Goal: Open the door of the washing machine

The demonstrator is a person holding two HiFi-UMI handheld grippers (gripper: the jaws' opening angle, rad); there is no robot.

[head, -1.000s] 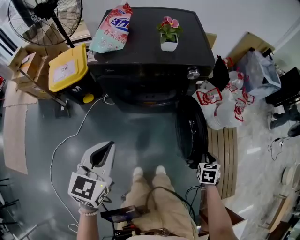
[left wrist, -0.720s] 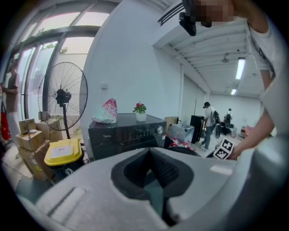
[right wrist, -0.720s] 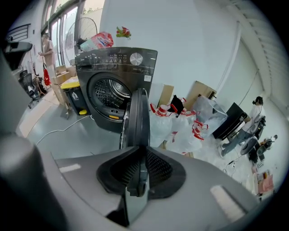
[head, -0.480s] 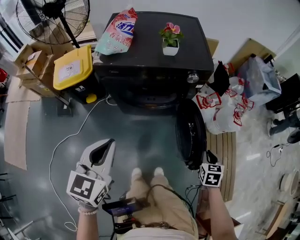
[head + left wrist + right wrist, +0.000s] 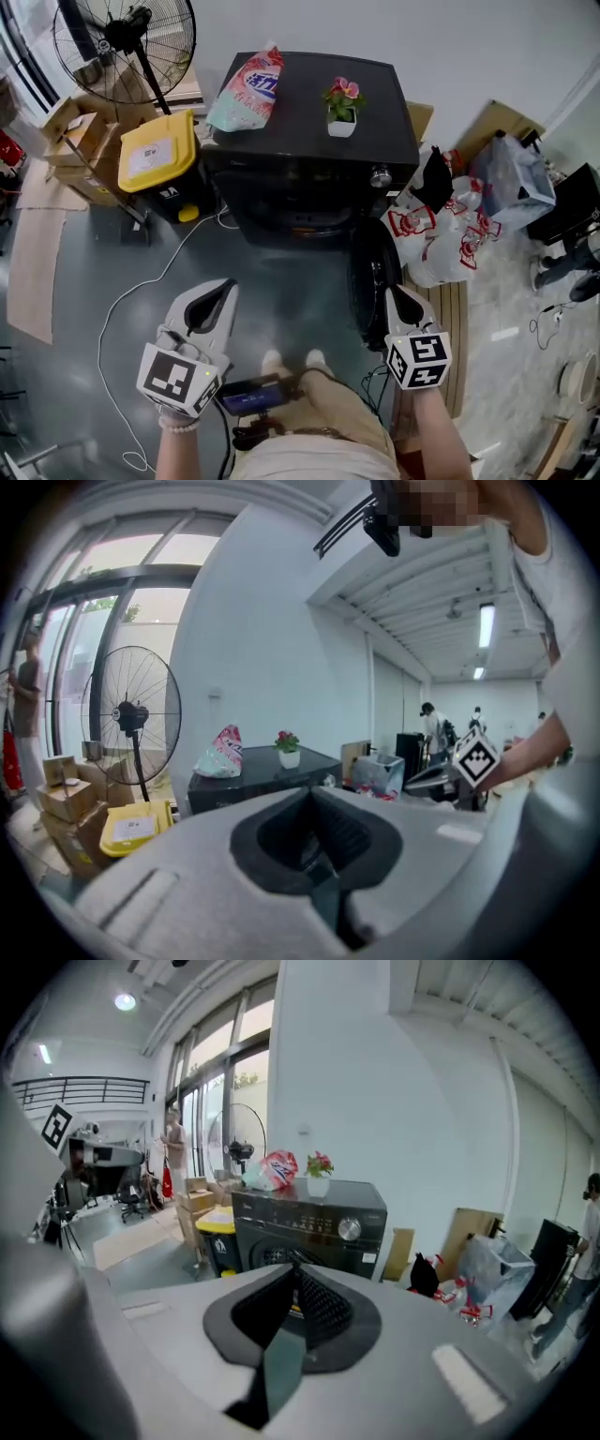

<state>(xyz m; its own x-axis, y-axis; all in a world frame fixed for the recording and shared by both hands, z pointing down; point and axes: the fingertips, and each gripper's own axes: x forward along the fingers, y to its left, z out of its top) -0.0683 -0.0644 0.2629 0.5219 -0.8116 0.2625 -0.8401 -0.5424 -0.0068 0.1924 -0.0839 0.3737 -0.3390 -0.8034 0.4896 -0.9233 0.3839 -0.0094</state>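
Two grippers hang over the floor [image 5: 281, 262] before the washing machine [image 5: 309, 103]. The left gripper [image 5: 225, 286] has its jaws pressed together on nothing. The right gripper [image 5: 393, 292] has just been closing its jaws, which now meet, empty. The door [image 5: 367, 267] stands swung open at the machine's front right corner, just beside the right gripper.

Bare floor [image 5: 281, 277] beside open door [image 5: 371, 281]

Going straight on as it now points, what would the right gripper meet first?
The right gripper, its fingers just closed further on nothing, would probably meet the front of the black washing machine near its drum opening; depth is unclear.
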